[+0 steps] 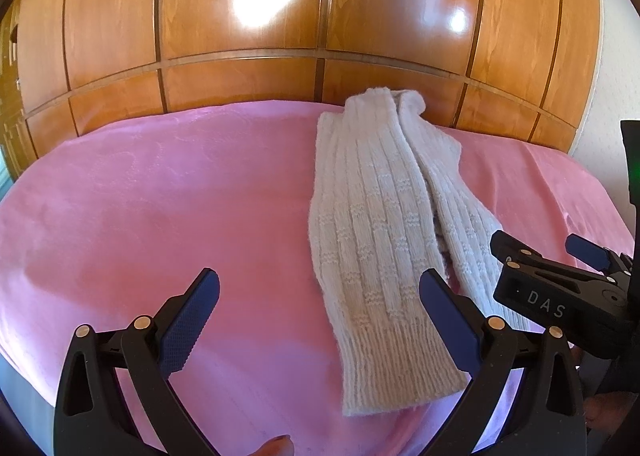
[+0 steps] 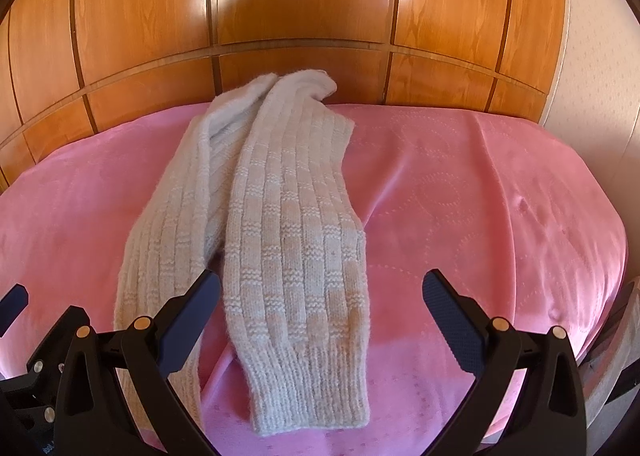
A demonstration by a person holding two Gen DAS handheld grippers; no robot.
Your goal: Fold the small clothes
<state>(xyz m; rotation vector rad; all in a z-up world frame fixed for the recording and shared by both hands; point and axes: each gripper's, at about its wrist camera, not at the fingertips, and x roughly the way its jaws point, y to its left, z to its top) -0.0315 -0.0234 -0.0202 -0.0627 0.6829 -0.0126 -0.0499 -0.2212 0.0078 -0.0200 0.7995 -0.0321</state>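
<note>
Socks: a pair of long, cream, ribbed knit socks (image 2: 288,240) lies lengthwise on a bed, one partly overlapping the other, cuffs toward the cameras and toes bunched at the far end against the wooden panels.
Bed: covered with a pink bedspread (image 1: 160,196), smooth, with a faint stitched pattern.
Backdrop: glossy wooden panels (image 1: 240,16) rise right behind the bed.
Left tool: the left tool (image 1: 320,320) hovers over the near edge of the bed, its jaws spread wide and holding nothing; one blue pad sits above the nearer sock's cuff, the other over bare bedspread.
Right tool: the right tool (image 2: 320,320) is also wide open and empty, straddling the cuff end of the upper sock without visibly touching it. In the left view it shows at the right edge, just beside the socks.
Step in hand: judged from the layout, the fold has not begun; both tools are lining up at the cuffs.
Next move: likely each tool lowers and pinches the cuff end, catching both layers, then carries it toward the toes. Loose knit may slip or drag unevenly.
</note>
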